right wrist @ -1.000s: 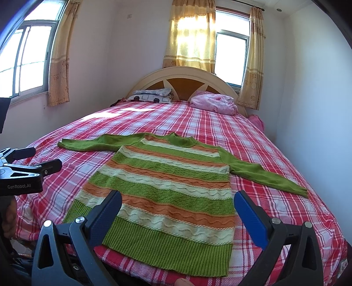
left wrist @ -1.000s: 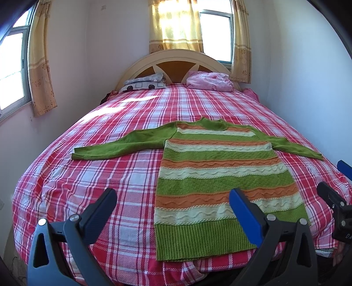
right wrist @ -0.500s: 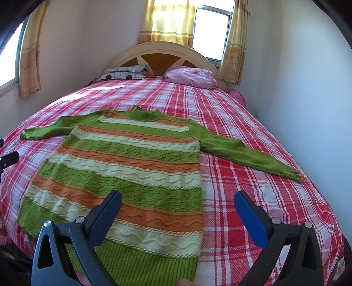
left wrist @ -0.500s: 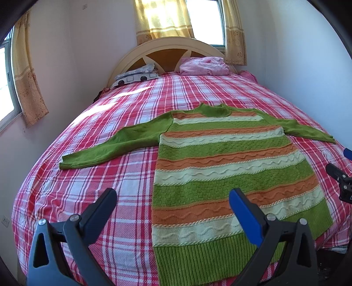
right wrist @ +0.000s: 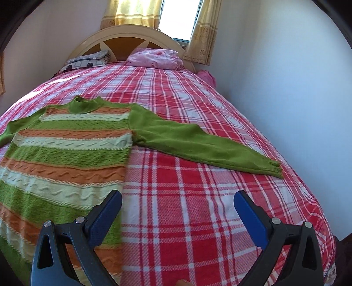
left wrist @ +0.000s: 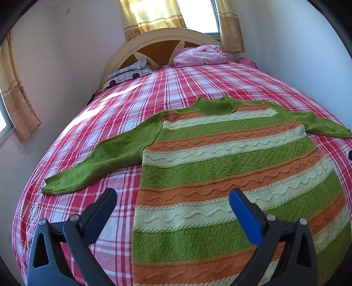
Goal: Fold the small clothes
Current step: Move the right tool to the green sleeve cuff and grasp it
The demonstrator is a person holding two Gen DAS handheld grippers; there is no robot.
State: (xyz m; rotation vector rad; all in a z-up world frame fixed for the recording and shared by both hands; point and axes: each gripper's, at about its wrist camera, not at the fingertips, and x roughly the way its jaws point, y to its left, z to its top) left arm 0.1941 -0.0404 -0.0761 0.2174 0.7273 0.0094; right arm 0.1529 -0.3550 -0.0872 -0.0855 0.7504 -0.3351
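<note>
A green, orange and cream striped knit sweater (left wrist: 231,167) lies flat on the red plaid bedspread (right wrist: 198,198). Left gripper (left wrist: 171,204) and right gripper (right wrist: 178,206) hover wide apart, empty. Pinching bedspread with the knit could bunch the fold.

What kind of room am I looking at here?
Most likely a home bedroom: a bed with a red plaid bedspread, a curved headboard with pillows against it, and curtained windows. A striped sweater lies spread on it.
</note>
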